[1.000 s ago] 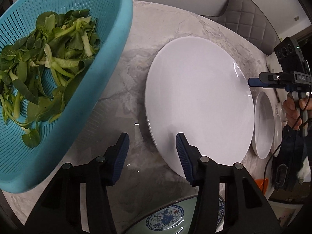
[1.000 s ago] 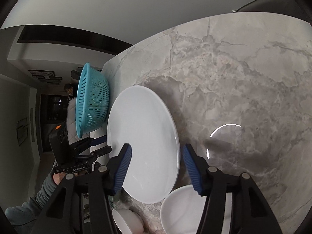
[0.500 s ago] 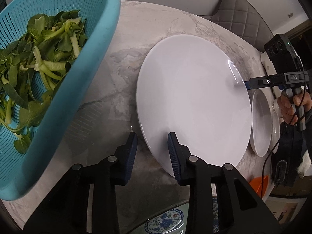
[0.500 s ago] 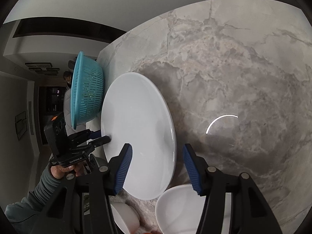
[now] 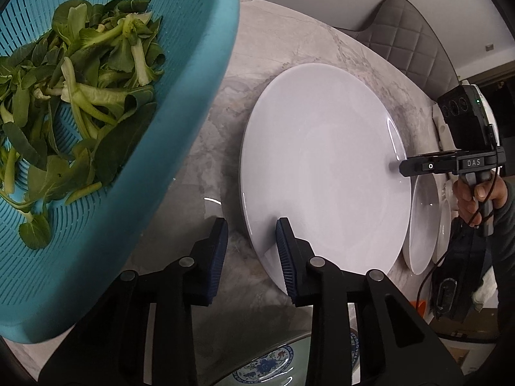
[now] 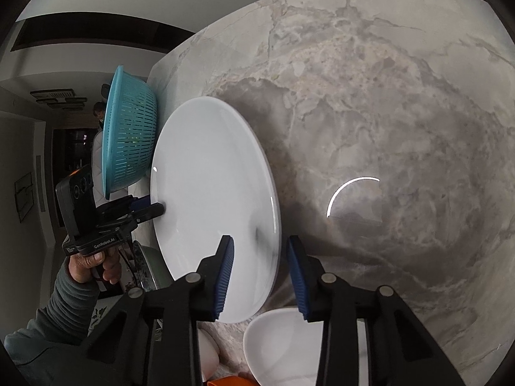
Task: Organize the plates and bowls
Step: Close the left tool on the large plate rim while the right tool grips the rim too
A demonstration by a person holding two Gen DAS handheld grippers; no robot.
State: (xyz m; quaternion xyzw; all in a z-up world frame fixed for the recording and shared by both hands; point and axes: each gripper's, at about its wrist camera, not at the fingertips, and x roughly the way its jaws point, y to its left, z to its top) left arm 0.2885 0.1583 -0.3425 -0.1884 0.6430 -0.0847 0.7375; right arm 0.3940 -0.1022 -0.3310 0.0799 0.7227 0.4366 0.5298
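Beside large plate (image 5: pixel 322 167), colander (image 5: pixel 106 148), bowl (image 6: pixel 283 347)

The patterned plate (image 5: pixel 273 365) is mostly hidden behind the left tongs (image 5: pixel 251 251), the colander (image 5: pixel 167 160) runs off frame, and the orange thing (image 6: pixel 230 380) is maybe a lid.

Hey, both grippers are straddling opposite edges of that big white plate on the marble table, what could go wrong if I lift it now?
1. Both the left gripper and the right gripper look open around the large white plate, so lifting before they close would probably leave it behind or let it slip.
2. The teal colander of greens sits close on one side; a swing might bump it.
3. The smaller white dish lies right beside the plate's rim, so dragging may knock it.
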